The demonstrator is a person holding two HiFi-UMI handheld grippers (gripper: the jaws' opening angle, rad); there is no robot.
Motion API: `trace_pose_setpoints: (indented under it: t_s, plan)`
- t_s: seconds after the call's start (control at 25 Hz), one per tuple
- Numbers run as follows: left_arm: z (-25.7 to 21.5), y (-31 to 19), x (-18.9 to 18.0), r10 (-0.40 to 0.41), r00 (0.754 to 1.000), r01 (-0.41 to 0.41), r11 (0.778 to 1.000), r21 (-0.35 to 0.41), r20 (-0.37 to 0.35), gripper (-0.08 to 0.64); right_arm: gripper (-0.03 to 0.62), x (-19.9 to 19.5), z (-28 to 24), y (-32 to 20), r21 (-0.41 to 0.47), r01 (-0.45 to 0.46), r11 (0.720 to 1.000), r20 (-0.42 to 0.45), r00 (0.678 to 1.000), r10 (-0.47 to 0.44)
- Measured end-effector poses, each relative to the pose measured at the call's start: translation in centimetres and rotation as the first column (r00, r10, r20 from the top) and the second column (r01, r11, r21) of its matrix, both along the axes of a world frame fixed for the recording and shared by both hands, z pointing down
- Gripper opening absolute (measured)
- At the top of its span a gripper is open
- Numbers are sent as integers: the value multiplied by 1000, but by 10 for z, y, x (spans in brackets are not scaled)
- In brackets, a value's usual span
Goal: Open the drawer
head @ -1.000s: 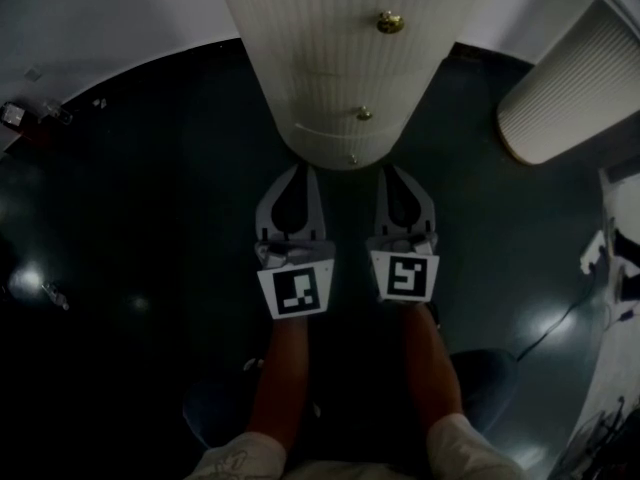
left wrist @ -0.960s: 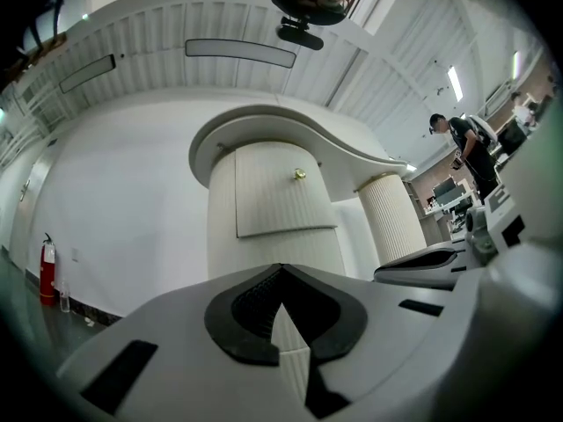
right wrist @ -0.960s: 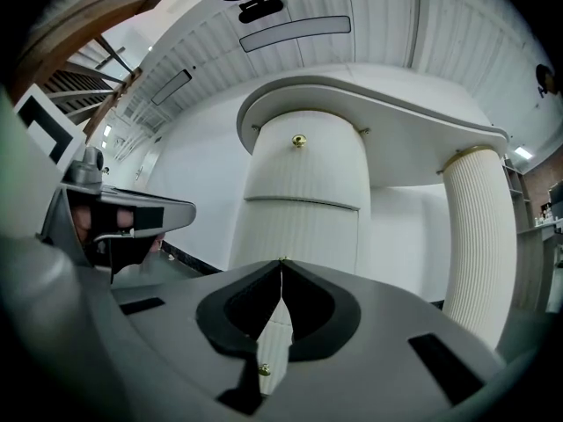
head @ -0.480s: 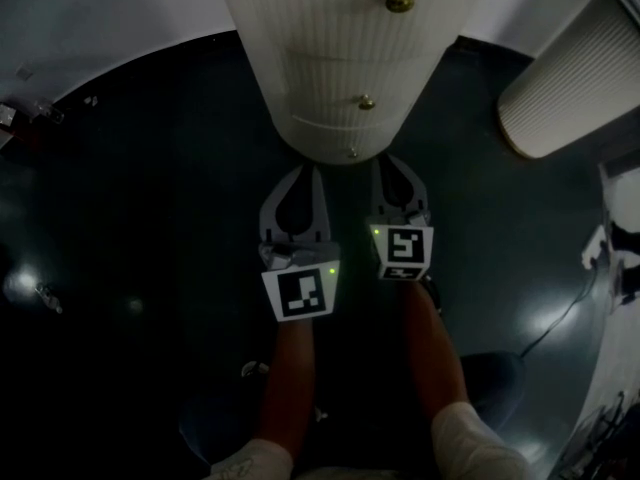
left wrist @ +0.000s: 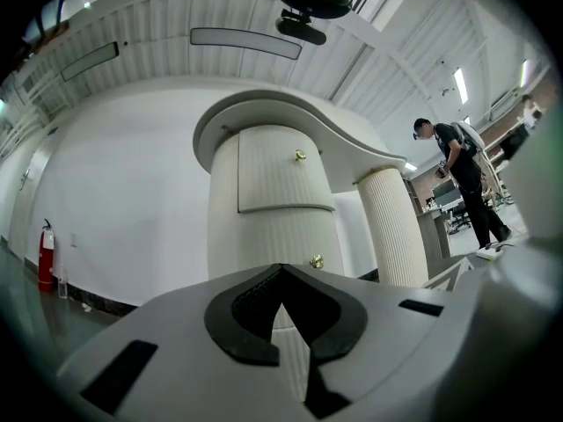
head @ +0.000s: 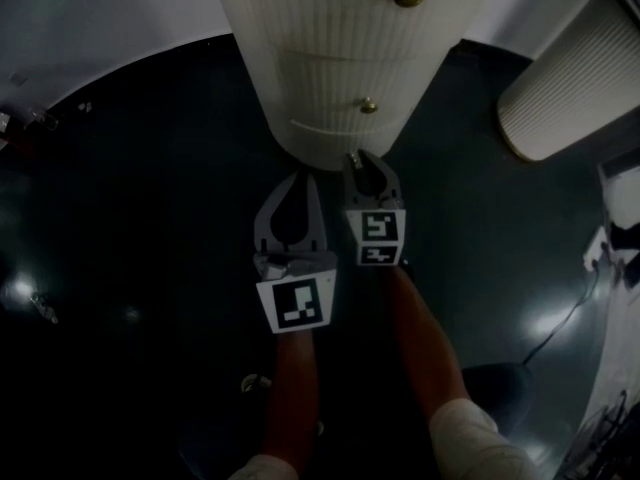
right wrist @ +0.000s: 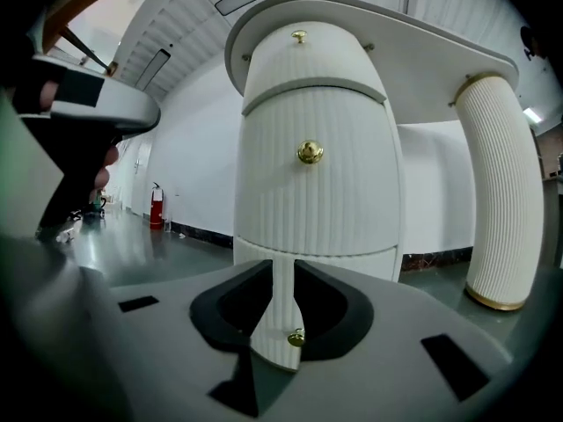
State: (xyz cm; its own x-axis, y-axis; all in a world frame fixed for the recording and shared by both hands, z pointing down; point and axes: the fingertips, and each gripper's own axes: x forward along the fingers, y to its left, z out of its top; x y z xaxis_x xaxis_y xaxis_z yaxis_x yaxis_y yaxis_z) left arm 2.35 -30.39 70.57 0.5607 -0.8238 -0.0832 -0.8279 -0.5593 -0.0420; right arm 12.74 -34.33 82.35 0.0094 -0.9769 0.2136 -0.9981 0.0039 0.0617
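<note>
Right tongs (right wrist: 283, 271): just opening, bottom knob (right wrist: 296, 337) in gap at 12 o'clock, ungripped | left tongs (left wrist: 281, 269): closed, empty | drawer (head: 335, 133): shut, grip and pull pending

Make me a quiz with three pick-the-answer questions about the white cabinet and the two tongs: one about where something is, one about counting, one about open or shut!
1. Where is the lowest gold knob?
A) on the floor
B) between the jaws of the right tongs
C) on the wall

2. How many gold knobs does the white cabinet show in the right gripper view?
A) three
B) one
C) six

3. How are the left tongs?
A) wide open
B) gripping a knob
C) shut, with nothing in them

Answers:
1 B: the right gripper view shows the knob in the gap of those tongs, which have just been opening and do not seem to pinch it.
2 A: there is one knob at the top, one in the middle and one at the bottom.
3 C: their tips meet in the left gripper view, and the cabinet stands farther off.
</note>
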Motion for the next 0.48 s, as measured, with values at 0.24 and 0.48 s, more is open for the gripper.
trace_pose_setpoints:
  t_s: [0.24, 0.48]
  plan:
    - [13, 2, -7, -8, 1000, 7, 1000, -23, -14, 2, 95, 3, 34, -3, -59, -30, 998, 31, 999, 32]
    - [23, 6, -6, -4, 1000, 3, 999, -35, -5, 2, 117, 11, 59, -10, -113, -61, 992, 34, 997, 65]
